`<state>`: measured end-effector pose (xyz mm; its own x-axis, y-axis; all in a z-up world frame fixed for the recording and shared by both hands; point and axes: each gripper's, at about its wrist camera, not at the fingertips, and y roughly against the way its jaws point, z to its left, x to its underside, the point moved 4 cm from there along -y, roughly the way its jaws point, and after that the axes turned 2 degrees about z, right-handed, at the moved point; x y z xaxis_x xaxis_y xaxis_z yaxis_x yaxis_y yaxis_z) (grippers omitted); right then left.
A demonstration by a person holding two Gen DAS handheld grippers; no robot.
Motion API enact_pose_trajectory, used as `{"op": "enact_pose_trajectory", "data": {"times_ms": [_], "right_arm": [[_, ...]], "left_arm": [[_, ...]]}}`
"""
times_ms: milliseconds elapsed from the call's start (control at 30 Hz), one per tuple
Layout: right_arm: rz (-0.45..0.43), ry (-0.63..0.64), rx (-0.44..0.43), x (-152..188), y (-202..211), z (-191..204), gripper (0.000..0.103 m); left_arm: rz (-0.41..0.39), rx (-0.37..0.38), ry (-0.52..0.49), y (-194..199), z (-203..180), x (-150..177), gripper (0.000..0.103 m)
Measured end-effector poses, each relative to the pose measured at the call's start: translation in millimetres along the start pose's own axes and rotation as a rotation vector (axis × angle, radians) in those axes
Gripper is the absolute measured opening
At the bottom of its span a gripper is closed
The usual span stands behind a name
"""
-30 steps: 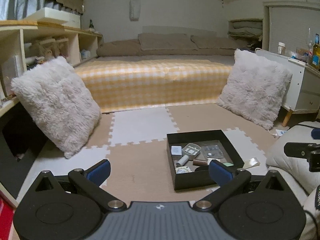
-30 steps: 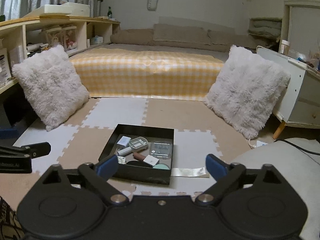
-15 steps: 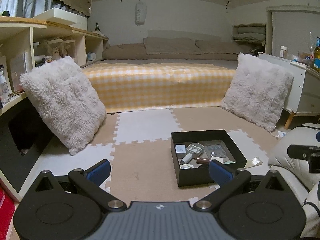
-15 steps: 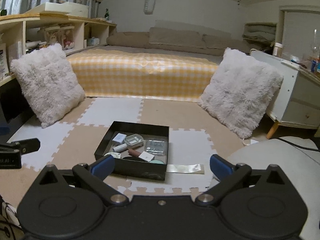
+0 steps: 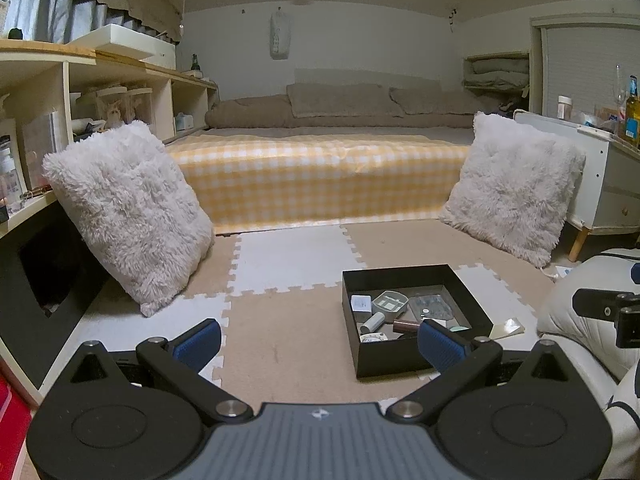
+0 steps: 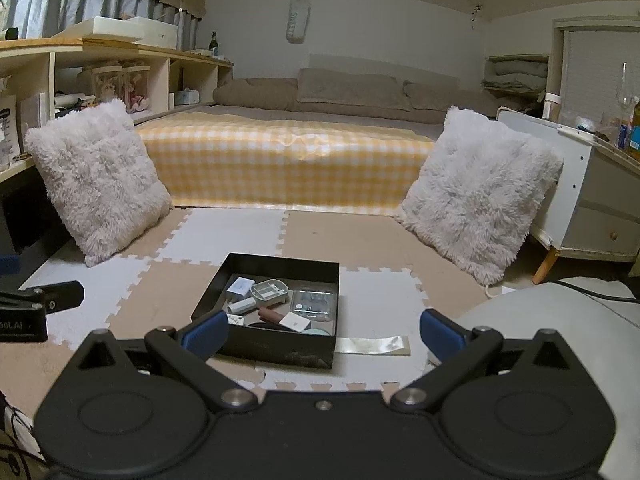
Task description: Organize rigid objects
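A black open box (image 5: 390,276) sits on the foam floor mat; it also shows in the right wrist view (image 6: 280,261). It holds several small items: a white cube (image 6: 239,286), a grey tray (image 6: 269,290), a clear case (image 6: 313,303), a brown tube (image 6: 273,314), a white cylinder (image 5: 372,322). My left gripper (image 5: 318,344) is open and empty, held above the mat left of the box. My right gripper (image 6: 322,334) is open and empty, held above the box's near edge.
Two fluffy white cushions (image 5: 128,208) (image 5: 514,184) flank a bed with a yellow checked cover (image 5: 320,176). Wooden shelves (image 5: 80,92) stand at left, a white cabinet (image 5: 612,184) at right. A shiny strip (image 6: 372,346) lies on the mat right of the box.
Both grippers have risen and pulled back a little, so the room sits lower in view. The box and its contents have not moved. Both grippers stay open.
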<state>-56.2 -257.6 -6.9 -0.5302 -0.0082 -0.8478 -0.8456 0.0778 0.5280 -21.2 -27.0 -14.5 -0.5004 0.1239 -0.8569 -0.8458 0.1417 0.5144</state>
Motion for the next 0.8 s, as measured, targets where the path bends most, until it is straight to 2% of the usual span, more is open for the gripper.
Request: {"op": "enact_pose_trajectory", "data": {"times_ms": [800], "right_arm": [[0.003, -0.012, -0.005, 1.2, -0.6, -0.4, 0.103]], "left_arm": [[0.002, 0.002, 0.004, 0.6, -1.4, 0.5, 0.103]]}}
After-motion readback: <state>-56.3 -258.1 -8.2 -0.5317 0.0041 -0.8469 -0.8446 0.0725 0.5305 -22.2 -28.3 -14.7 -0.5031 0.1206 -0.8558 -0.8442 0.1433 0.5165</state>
